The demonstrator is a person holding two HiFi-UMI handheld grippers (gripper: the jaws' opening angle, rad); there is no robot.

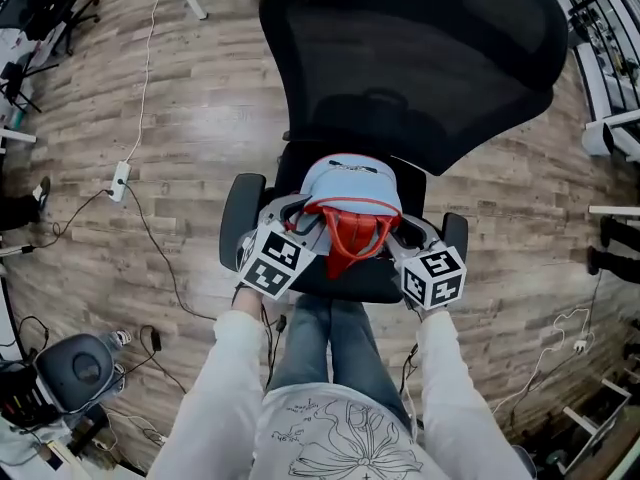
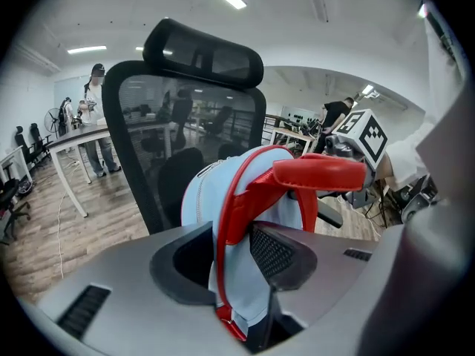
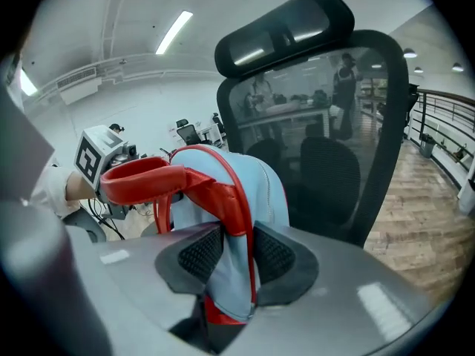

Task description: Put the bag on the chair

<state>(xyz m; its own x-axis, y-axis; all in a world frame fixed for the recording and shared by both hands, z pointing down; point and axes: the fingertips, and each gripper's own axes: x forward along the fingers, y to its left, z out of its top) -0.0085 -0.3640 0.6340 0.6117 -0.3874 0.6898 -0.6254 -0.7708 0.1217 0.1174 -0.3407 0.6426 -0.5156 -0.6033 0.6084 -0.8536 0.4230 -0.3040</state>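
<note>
Office floor (image 1: 190, 138) around, I've got the bag (image 1: 350, 183) over the chair (image 1: 420, 58) seat, left hand-held gripper (image 2: 230, 262) and right hand-held gripper (image 3: 226, 256) each clamped on its side, can't tell if it's resting yet; set-down and release left.
</note>
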